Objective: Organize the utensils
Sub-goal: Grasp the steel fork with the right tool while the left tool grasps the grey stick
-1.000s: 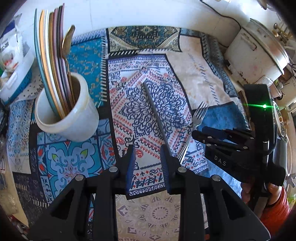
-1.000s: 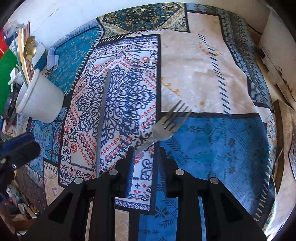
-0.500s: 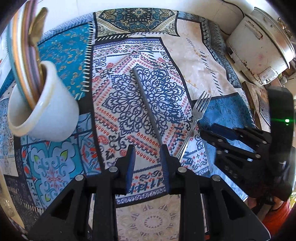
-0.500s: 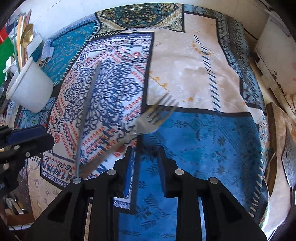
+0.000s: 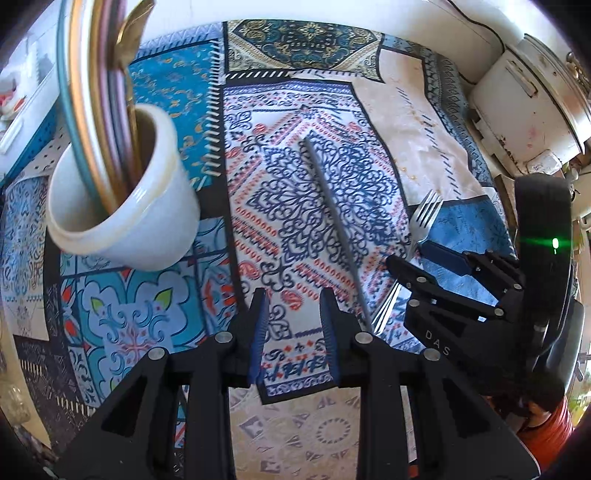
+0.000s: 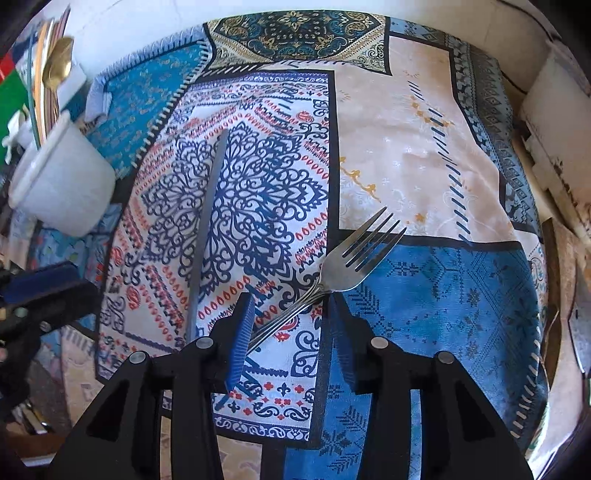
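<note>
1. Right gripper (image 6: pixel 290 297): jaws apart and just been opening. The handle of the fork (image 6: pixel 354 254) runs between the blue pads, which do not press on it; the right fingertip sits just beside the fork's neck. Released, not grasping.
2. Fork: silver, four tines, lying flat on the patterned cloth (image 6: pixel 406 155). Tines point toward 1 o'clock in the right wrist view, the handle toward 7 o'clock. In the left wrist view it lies at 3 o'clock of the frame, partly under the right gripper's fingers.
3. Left gripper (image 5: pixel 293 301): jaws partly apart, nothing between the pads, only bare cloth below. Not grasping.
4. Grey rod-like utensil (image 5: pixel 332 218): long, thin, flat on the cloth, running from 12 o'clock toward 5 o'clock in the left wrist view. Its near end passes just outside the left gripper's right finger. Its kind cannot be told.
5. White cup (image 5: pixel 122 206): at 9 o'clock in the left wrist view, on the cloth, well apart from the fork. Holds a gold spoon (image 5: pixel 131 33) and several coloured long pieces, upright and leaning.
6. White appliance (image 5: pixel 524 92): at 2 o'clock, off the cloth's edge.
</note>
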